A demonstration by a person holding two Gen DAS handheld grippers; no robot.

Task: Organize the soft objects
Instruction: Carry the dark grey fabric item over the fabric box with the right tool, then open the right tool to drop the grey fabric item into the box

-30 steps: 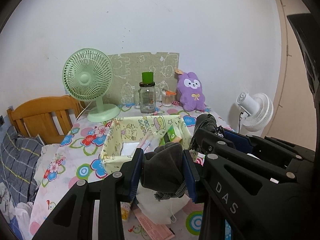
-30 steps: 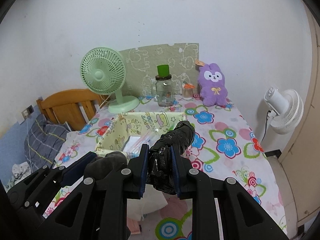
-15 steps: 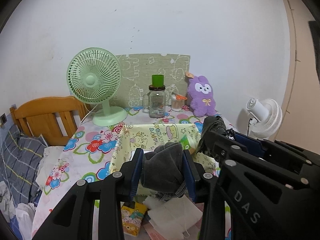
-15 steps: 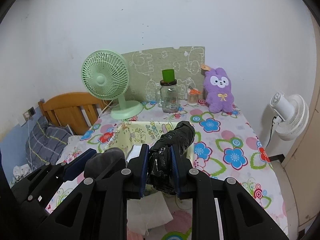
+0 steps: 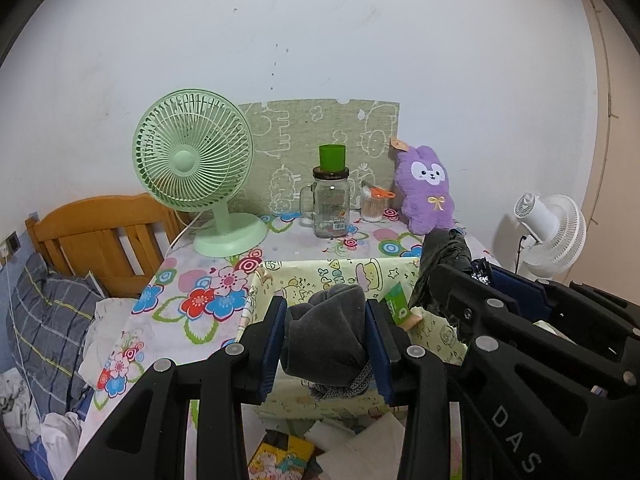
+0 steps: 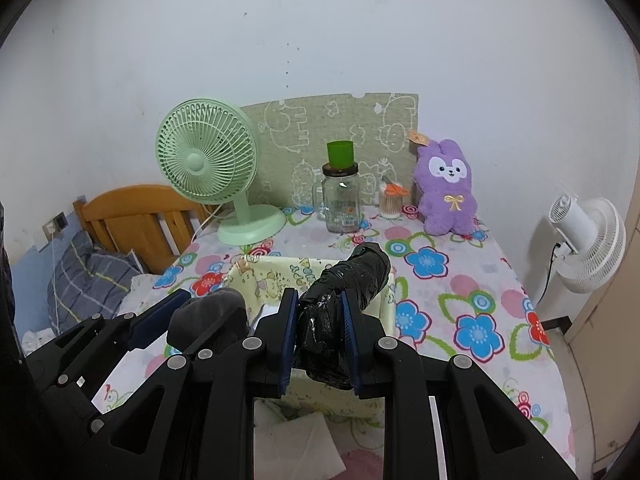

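Floral cloth covered the surface point(image 6: 472, 280) that ran ahead of both pairs of jaws to a white wall, where a green fan point(image 5: 192, 152), a glass jar point(image 5: 331, 204) and a purple plush rabbit point(image 5: 426, 192) stood well beyond them. Just ahead of and below the jaws sat a yellow fabric bin point(image 5: 304, 280) with cartoon print, open at the top.

The left gripper point(image 5: 326, 340) was clenched on a dark grey sock bundle point(image 5: 328, 332), its blue pads pressing the roll's two sides while a knitted cuff hung below the jaws. The right gripper point(image 6: 319, 330) was clamped tight on a black plastic bag roll point(image 6: 344, 292), which jutted forward out of the jaws and over the bin's near rim.

Both things looked light and yielding. The sock bundle would likely squash and hold well by its thick middle, though the loose cuff might snag on the bin's edge. The bag roll appeared glossy and probably slippery, so a grip across its crumpled waist, as here, seemed safer than one near its smooth far end, and it may spring open once let go
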